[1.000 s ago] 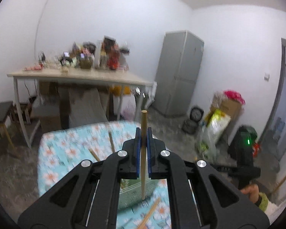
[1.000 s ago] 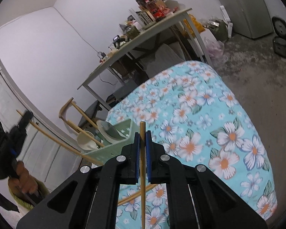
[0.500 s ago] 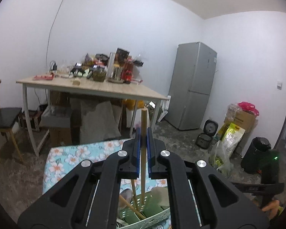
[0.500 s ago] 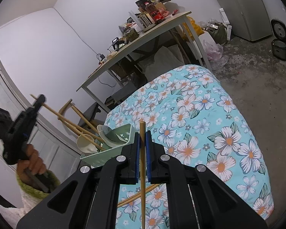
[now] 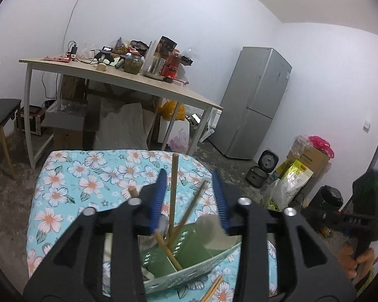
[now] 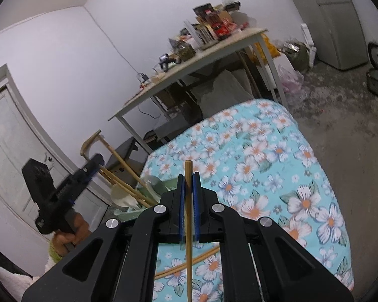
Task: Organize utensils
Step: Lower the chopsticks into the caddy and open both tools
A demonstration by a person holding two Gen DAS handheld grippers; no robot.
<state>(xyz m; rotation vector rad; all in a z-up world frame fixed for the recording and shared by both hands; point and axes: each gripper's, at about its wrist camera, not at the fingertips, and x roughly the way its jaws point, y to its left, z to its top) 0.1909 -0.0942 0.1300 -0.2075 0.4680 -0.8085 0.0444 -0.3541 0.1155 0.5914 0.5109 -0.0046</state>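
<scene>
Wooden chopstick (image 5: pixel 173 191) stood upright between the blue pads of my left claw (image 5: pixel 189 196), whose jaws were opening and no longer pressed it; its lower end sat in the green basket (image 5: pixel 189 271) on the flowered table (image 5: pixel 70 183). My right claw (image 6: pixel 188 201) was clamped tight on another chopstick (image 6: pixel 188 224), above two more (image 6: pixel 189 261) lying on the cloth.

No text, label or number is sharp enough to read.
</scene>
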